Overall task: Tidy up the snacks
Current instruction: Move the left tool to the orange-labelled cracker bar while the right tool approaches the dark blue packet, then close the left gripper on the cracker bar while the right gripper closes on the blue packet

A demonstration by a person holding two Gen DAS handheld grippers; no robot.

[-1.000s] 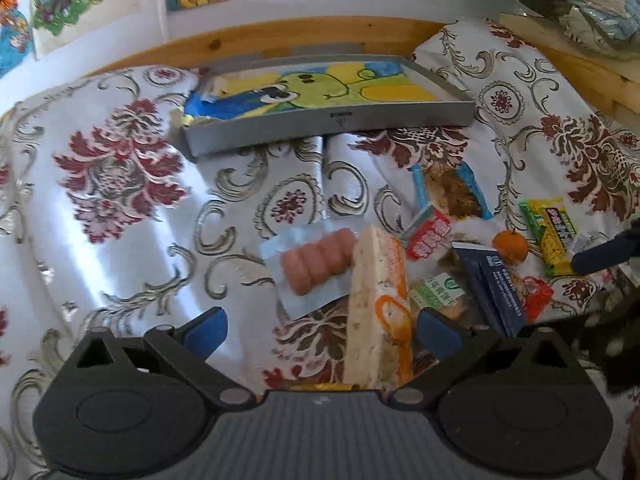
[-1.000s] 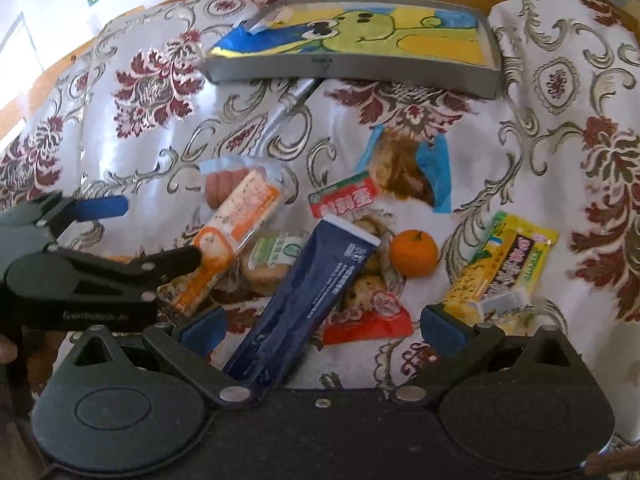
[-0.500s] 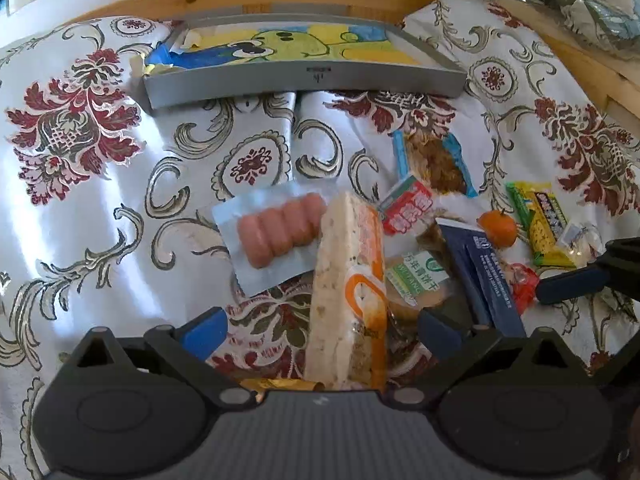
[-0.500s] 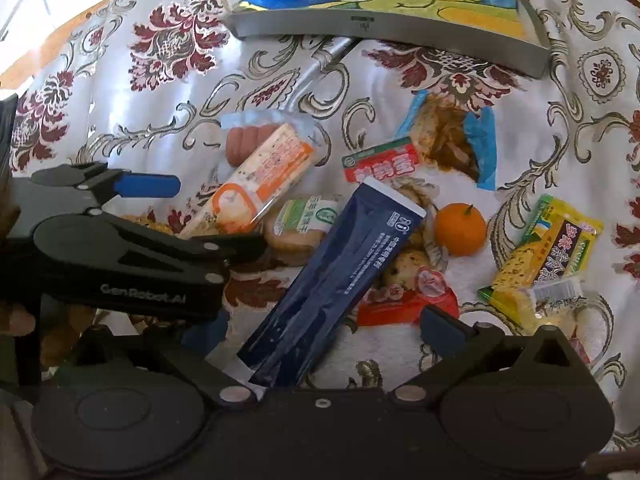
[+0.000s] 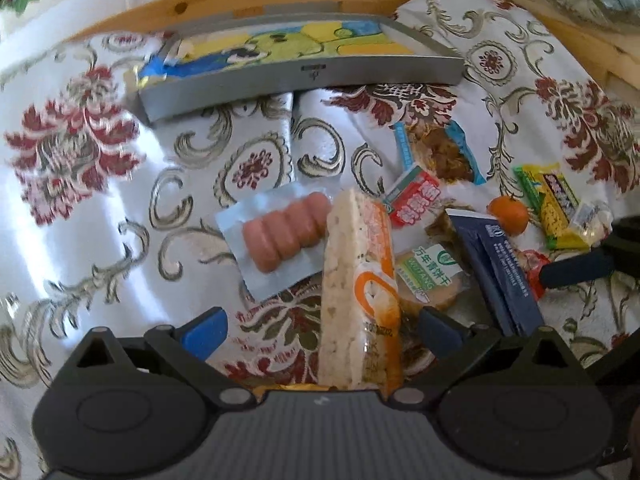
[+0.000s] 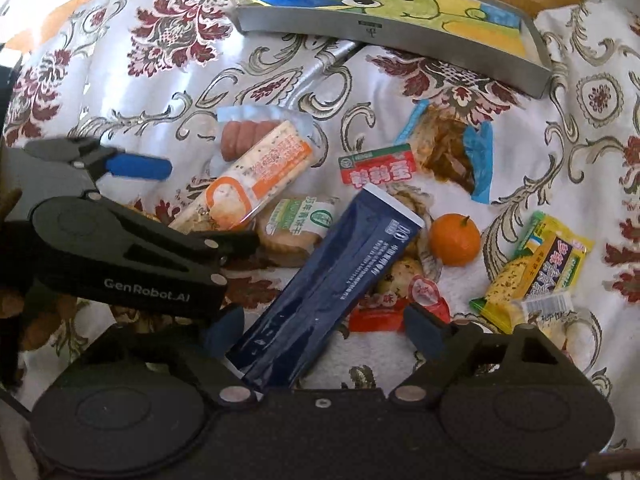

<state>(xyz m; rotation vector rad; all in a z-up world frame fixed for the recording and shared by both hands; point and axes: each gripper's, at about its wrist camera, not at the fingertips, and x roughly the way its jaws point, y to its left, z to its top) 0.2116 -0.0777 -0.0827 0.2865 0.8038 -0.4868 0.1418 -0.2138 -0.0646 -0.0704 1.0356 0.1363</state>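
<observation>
An orange-and-white cracker pack (image 5: 360, 280) lies lengthwise between the wide-apart fingers of my left gripper (image 5: 322, 332), which is open. In the right wrist view the left gripper (image 6: 212, 205) straddles that cracker pack (image 6: 256, 176) from the left. A long dark blue pack (image 6: 332, 280) lies between the fingers of my open right gripper (image 6: 324, 328), resting on other snacks. The grey tray (image 5: 312, 76) with a cartoon lining stands at the back, with no snacks inside it.
On the flowered cloth lie a sausage pack (image 5: 280, 236), a red packet (image 6: 378, 168), a blue-edged packet (image 6: 448, 148), a green-labelled biscuit (image 6: 298, 220), a tangerine (image 6: 454, 240), a yellow pack (image 6: 536, 268) and a small red packet (image 6: 396, 304). A wooden edge (image 5: 240, 0) runs behind the tray.
My left gripper has pushed forward so its fingers sit on either side of the cracker pack. The right gripper has come closer over the dark blue pack. Both stay open.
</observation>
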